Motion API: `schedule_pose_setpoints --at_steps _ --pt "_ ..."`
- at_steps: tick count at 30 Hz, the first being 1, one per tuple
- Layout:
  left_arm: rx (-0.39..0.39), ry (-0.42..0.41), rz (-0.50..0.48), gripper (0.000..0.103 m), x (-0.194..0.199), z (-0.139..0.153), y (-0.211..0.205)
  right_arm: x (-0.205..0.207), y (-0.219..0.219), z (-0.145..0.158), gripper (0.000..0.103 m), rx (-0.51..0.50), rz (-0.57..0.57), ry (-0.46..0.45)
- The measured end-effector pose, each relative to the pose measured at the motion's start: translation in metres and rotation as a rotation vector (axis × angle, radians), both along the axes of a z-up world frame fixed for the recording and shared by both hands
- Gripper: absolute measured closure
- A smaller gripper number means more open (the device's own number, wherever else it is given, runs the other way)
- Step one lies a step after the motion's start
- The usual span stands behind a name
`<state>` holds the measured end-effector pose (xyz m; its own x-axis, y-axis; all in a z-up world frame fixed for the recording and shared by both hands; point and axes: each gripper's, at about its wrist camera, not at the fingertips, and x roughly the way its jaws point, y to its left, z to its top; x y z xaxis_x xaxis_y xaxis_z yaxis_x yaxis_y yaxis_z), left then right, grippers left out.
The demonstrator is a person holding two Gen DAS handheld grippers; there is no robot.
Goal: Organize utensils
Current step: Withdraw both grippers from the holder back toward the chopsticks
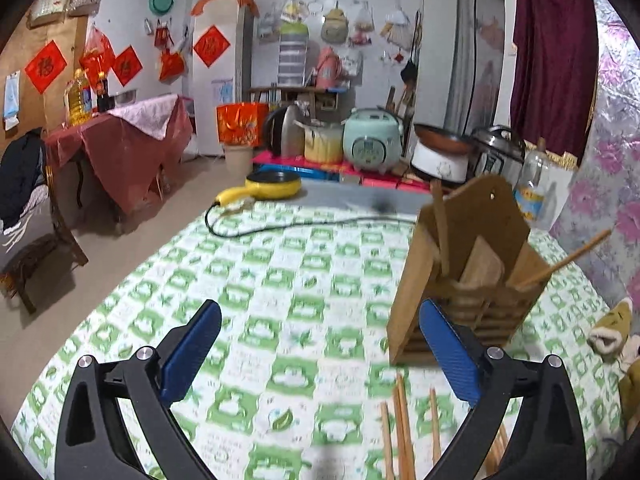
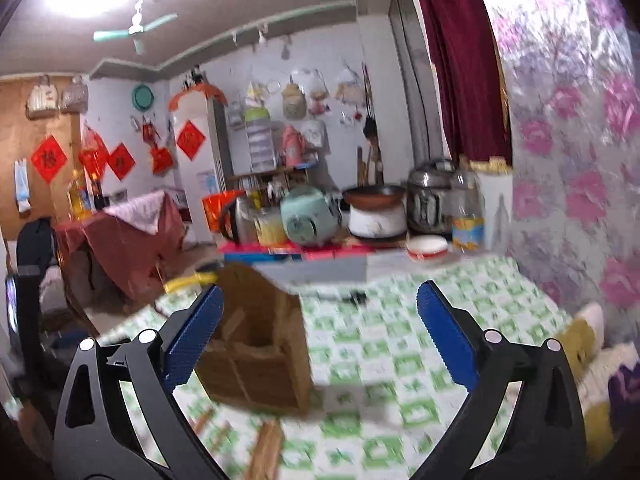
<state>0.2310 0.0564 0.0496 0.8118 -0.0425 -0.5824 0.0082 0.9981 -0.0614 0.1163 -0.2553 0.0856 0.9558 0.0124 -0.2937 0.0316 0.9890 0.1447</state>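
Both grippers empty, jaws wide: left gripper (image 1: 320, 354), right gripper (image 2: 319, 332). Wooden holder (image 1: 460, 276) stands toward tablecloth's (image 1: 280, 280) right edge; loose chopsticks (image 1: 402, 428) lie just in front, nr front edge. Pinch one mid-shaft, lift, drop tip-first.

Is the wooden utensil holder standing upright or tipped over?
Upright: the wooden utensil holder stands on its base on the tablecloth, open top up, utensils sticking out.

The left gripper (image 1: 320, 352) gapes empty over the desk (image 1: 280, 280). Loose chopsticks (image 1: 404, 428) lie before the wooden holder (image 1: 460, 280) (utensils inside).
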Motion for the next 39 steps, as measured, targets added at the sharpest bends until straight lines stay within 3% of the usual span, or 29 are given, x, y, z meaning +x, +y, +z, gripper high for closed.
schedule_pose_setpoints --at_steps 7,14,20,27,31,35,39 --pt "0.071 0.051 -0.015 0.006 -0.025 -0.022 -0.001 -0.004 -0.009 -0.061 0.009 -0.008 0.065 0.261" --pt "0.078 0.140 -0.131 0.006 -0.051 -0.045 0.000 -0.012 -0.019 -0.088 0.009 0.059 0.089 0.386" --pt "0.050 0.264 -0.262 0.006 -0.070 -0.067 0.004 -0.014 -0.024 -0.096 0.009 0.092 0.079 0.418" --pt "0.062 0.307 -0.395 0.006 -0.109 -0.074 0.005 -0.011 -0.014 -0.100 0.009 0.051 0.104 0.443" --pt "0.128 0.327 -0.470 0.006 -0.130 -0.078 -0.006 -0.011 -0.015 -0.099 0.009 0.050 0.107 0.442" --pt "0.248 0.336 -0.526 0.006 -0.148 -0.089 -0.024 -0.011 -0.015 -0.099 0.009 0.057 0.107 0.443" --pt "0.311 0.315 -0.520 0.005 -0.152 -0.090 -0.027 -0.011 -0.015 -0.099 0.009 0.055 0.107 0.443"
